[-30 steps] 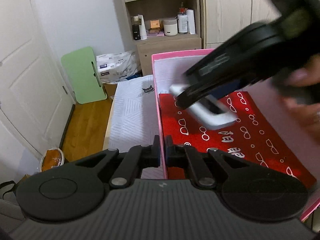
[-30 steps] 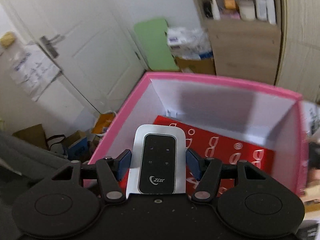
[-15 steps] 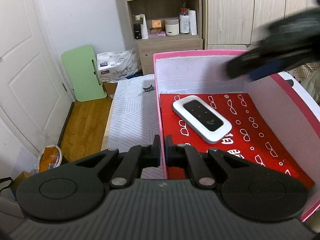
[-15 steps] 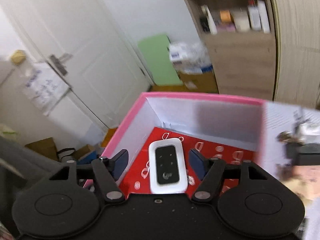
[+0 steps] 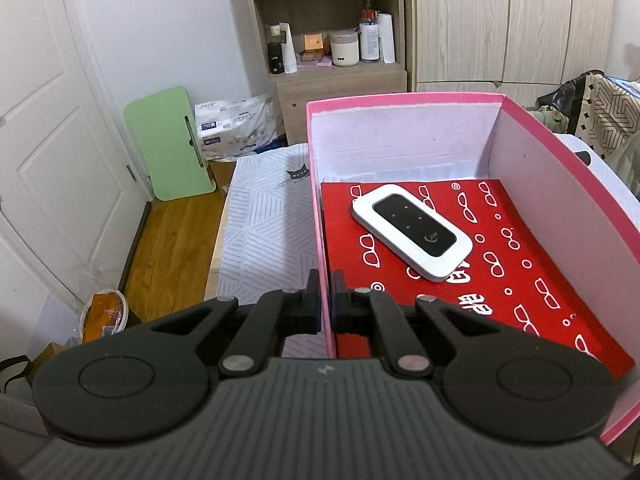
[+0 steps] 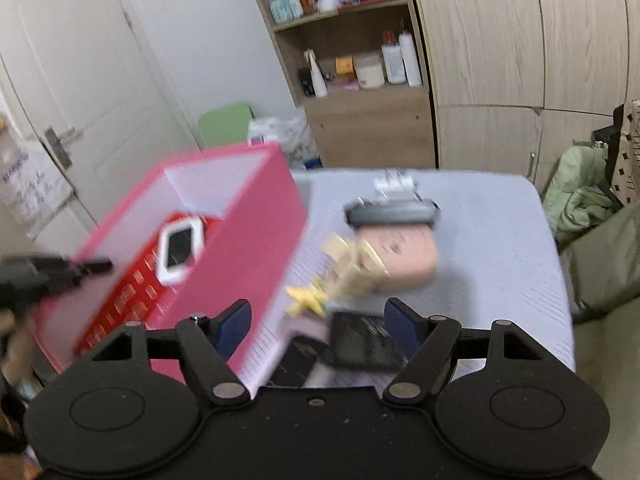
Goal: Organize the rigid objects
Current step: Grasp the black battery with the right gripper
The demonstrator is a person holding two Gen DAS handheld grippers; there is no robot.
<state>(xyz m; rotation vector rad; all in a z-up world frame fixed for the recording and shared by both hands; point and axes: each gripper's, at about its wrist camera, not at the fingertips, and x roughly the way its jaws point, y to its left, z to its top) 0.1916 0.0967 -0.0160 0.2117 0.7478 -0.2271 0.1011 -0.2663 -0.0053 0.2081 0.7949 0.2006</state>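
tongs work is splitting between our two hands: the left tongs (image 5: 325, 304) are clenching the near wall of the pink box (image 5: 400, 98), steadying it on the desk (image 6: 500, 240). the white pocket router (image 5: 412, 236) is lying flat on the red liner inside the box, touching neither tongs, so that item looks done. we are now going for the next piece. the right tongs (image 6: 316, 320) are outside the box, their jaws opening with nothing pressed between the pads, and are facing the blurred cluster on the desk: a dark flat device (image 6: 364, 344) nearest, a pink case (image 6: 396, 252) and a yellow trinket (image 6: 308, 298) beyond. we are judging that the next move calls for centring over one rigid item, closing squarely, then lifting it over the box wall.
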